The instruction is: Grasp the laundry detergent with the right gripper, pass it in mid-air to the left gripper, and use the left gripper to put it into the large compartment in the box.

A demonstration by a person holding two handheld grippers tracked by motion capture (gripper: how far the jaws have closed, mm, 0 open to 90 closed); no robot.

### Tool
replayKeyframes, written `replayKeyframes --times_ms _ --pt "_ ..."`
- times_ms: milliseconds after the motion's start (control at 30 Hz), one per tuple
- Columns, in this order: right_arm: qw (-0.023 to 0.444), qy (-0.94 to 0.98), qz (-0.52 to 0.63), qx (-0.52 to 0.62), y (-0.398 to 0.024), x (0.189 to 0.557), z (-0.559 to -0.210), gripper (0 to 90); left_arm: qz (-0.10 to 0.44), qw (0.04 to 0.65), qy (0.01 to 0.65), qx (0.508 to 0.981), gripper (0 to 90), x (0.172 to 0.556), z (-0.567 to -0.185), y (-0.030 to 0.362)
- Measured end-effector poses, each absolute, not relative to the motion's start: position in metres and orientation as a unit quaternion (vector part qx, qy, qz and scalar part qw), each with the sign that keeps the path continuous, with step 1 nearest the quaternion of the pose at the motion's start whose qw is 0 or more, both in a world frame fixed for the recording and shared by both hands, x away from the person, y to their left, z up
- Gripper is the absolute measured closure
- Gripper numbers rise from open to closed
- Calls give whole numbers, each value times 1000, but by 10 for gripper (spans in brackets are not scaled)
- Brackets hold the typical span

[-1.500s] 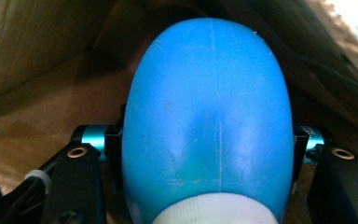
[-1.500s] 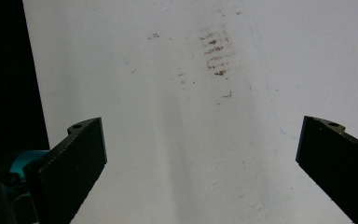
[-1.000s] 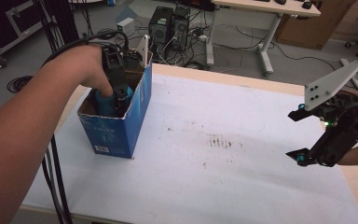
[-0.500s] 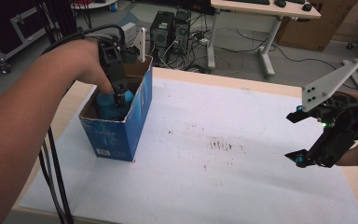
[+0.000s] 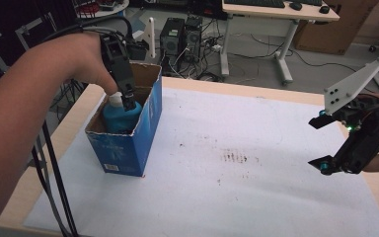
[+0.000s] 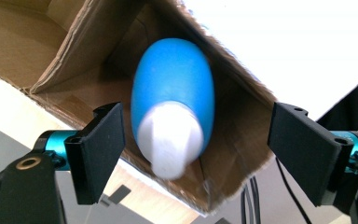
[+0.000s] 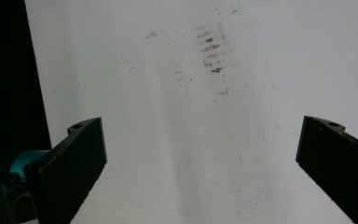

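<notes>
A blue cardboard box (image 5: pixel 128 143) stands open-topped at the left of the white-covered table (image 5: pixel 256 197). Inside it stands a blue bottle (image 5: pixel 121 114) with a white cap (image 5: pixel 115 98). My left gripper (image 5: pixel 127 101) hangs just over the box's mouth. In the left gripper view its jaws are spread wide on either side of the bottle (image 6: pixel 177 88) without touching it, so the left gripper (image 6: pixel 196 116) is open. At the table's right edge, above the sheet, my right gripper (image 5: pixel 325 143) is open too. The right gripper (image 7: pixel 203 126) holds nothing, with bare white sheet beneath it.
A patch of dark smudges (image 5: pixel 234 157) marks the middle of the sheet. Black cables (image 5: pixel 49 163) trail off the table's left side. Beyond the far edge, on the floor, stand computer towers (image 5: pixel 180 37) and a desk (image 5: pixel 281 10).
My left gripper has lifted a little out of the box, and the bottle's white cap now shows beneath it. The right gripper has barely moved.
</notes>
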State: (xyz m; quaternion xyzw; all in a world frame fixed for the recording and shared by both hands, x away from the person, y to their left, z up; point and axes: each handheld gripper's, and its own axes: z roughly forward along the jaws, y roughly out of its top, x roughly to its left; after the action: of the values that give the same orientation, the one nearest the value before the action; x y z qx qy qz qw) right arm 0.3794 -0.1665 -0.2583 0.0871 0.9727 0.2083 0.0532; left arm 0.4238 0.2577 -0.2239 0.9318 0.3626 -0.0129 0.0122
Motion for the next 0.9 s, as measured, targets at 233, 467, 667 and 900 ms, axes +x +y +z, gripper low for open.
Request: replayKeyframes --times_ms 233,467,667,900 --pt "47 977 189 84 -169 385 -256 7 -2 10 318 948 161 410 -204 237" --pt "37 983 165 71 -170 393 -249 7 4 14 275 961 140 401 -196 206" --pt "31 988 132 68 -166 396 -243 7 -11 22 233 972 98 398 -200 184" --pt "15 993 97 59 -162 400 -247 7 -21 16 182 983 45 396 -208 162"
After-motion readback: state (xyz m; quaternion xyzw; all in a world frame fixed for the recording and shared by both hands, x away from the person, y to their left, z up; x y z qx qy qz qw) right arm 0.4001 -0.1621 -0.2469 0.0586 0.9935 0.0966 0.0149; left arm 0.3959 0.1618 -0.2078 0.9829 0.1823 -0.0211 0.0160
